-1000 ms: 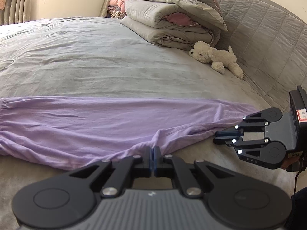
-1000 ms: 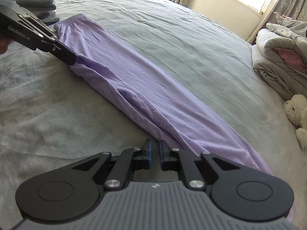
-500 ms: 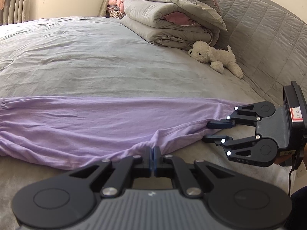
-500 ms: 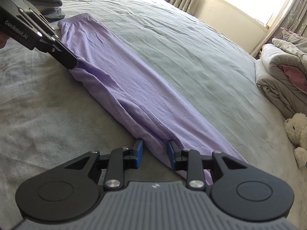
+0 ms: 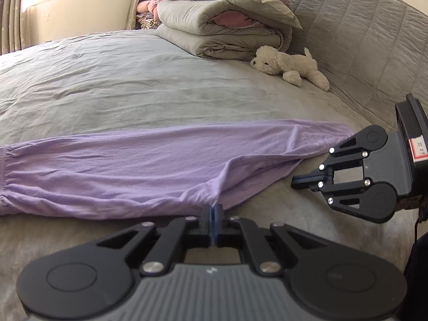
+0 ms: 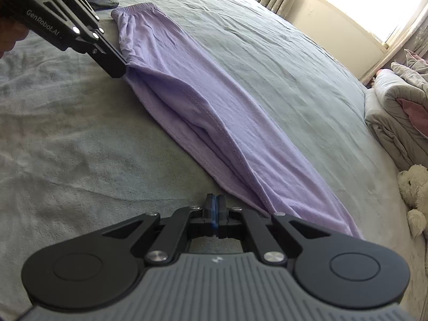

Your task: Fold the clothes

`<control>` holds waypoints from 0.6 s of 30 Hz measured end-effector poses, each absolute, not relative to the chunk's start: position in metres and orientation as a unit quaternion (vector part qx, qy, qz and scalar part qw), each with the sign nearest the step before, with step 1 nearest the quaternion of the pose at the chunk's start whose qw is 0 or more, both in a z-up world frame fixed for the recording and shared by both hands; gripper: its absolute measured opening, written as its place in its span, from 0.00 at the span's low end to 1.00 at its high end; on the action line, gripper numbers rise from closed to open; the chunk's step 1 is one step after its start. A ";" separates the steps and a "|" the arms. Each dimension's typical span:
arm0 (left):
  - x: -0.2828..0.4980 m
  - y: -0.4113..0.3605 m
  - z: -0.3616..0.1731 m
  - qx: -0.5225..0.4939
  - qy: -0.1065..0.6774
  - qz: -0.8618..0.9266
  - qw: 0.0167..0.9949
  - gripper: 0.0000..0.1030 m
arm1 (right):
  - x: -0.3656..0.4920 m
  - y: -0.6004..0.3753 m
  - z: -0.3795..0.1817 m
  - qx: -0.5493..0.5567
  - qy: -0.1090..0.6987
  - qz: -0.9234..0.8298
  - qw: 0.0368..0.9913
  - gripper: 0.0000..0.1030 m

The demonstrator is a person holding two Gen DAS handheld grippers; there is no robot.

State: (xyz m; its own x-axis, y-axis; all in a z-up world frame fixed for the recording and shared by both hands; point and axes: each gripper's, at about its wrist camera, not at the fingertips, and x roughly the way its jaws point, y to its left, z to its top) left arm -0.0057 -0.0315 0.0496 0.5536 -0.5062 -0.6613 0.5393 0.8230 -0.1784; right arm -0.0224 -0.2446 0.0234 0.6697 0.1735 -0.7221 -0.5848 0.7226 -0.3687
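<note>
Nearest, the left gripper (image 5: 213, 208) has its jaws clenched on the near hem of the purple trousers (image 5: 128, 165), puckering the cloth. The right gripper (image 6: 215, 204) sits with jaws pressed together just beside the hem, seemingly holding nothing. The trousers lie lengthwise across the grey bed (image 5: 120, 85); thin, soft and light, best pinched at waistband or cuff. Beyond rest a folded duvet (image 5: 219, 29) and plush dog (image 5: 289, 64).
</note>
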 end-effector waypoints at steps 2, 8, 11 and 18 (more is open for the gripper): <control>-0.008 -0.027 0.047 0.023 0.370 -0.293 0.881 0.01 | -0.019 -0.246 0.024 -0.297 0.341 0.209 0.867 0.00; -0.011 -0.027 0.049 0.032 0.367 -0.304 0.878 0.02 | -0.023 -0.251 0.030 -0.279 0.351 0.222 0.866 0.22; -0.012 -0.028 0.048 0.045 0.377 -0.312 0.871 0.02 | -0.019 -0.267 0.034 -0.252 0.363 0.196 0.876 0.27; -0.015 -0.030 0.053 0.030 0.359 -0.329 0.873 0.06 | 0.002 -0.318 0.056 -0.091 0.355 0.122 0.922 0.28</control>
State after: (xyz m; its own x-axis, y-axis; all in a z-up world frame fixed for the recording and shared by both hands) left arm -0.0145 -0.0303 0.0526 0.5262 -0.5523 -0.6466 0.5951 0.7823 -0.1840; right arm 0.0015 -0.3185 0.0559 0.7184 0.1596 -0.6770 -0.2890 0.9538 -0.0818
